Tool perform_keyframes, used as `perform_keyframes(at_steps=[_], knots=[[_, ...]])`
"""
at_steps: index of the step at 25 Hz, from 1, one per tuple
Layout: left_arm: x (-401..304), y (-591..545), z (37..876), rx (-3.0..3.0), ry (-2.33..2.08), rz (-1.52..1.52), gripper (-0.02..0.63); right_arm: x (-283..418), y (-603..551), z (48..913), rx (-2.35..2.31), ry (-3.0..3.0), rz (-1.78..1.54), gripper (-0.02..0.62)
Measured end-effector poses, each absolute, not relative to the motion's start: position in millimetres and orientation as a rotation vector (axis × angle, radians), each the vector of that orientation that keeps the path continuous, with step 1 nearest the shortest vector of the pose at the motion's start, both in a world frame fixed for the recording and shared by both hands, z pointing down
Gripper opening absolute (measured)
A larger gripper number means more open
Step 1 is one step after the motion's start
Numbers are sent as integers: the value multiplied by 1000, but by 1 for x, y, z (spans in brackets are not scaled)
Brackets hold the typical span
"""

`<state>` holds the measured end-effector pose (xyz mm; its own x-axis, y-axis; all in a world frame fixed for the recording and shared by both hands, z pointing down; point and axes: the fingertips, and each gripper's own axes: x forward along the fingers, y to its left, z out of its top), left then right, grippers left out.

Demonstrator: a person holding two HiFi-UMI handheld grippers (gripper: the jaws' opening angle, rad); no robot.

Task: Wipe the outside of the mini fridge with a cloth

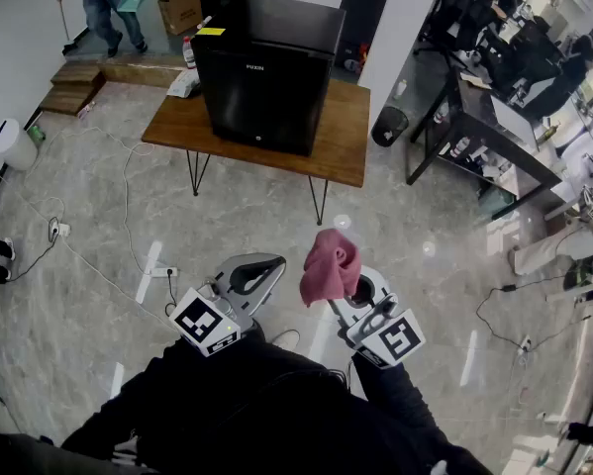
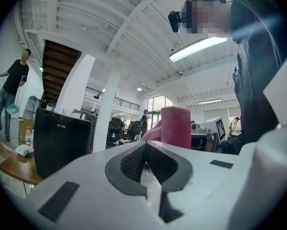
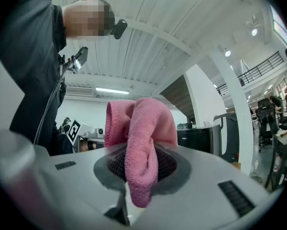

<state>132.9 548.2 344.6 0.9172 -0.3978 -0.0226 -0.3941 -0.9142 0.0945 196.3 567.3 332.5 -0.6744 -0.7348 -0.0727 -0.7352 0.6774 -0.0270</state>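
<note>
Mini fridge point(image 1: 266, 72): black, door shut, upright on a wooden table point(image 1: 347, 137) with thin metal legs; a yellow tag point(image 1: 211, 31) lies on its top near the left edge
Cloth point(image 1: 331, 263): pink and bunched, well apart from the mini fridge on the person's side of it; it stands up out of the right gripper, and in the right gripper view 1 fold hangs down between the jaws toward the camera
Right gripper point(image 1: 360, 290): its 2 jaws are clamped on the cloth; it hangs over the floor in front of the mini fridge, well short of it
Left gripper point(image 1: 266, 268): its 2 jaws are pressed together at the tips with nothing between them; it is about as far from the mini fridge as the right gripper, just to that gripper's left
Bottle point(image 1: 189, 52): stands on the table just left of the mini fridge
Black bin point(image 1: 388, 125): on the floor to the right of the mini fridge, past the table's edge
White bin point(image 1: 9, 144): on the floor well to the left of the mini fridge
Power strip point(image 1: 162, 272): on the floor between the mini fridge and the left gripper, on a white cable
Person point(image 1: 103, 3): stands behind and to the left of the mini fridge, holding a teal dustpan
</note>
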Motion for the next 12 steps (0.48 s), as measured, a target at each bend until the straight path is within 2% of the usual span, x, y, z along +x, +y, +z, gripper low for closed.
perform_keyframes(at_steps=[12], knots=[[137, 543, 342, 2986, -609, -57, 6, 194, 559, 333, -1226, 2827, 0, 71]])
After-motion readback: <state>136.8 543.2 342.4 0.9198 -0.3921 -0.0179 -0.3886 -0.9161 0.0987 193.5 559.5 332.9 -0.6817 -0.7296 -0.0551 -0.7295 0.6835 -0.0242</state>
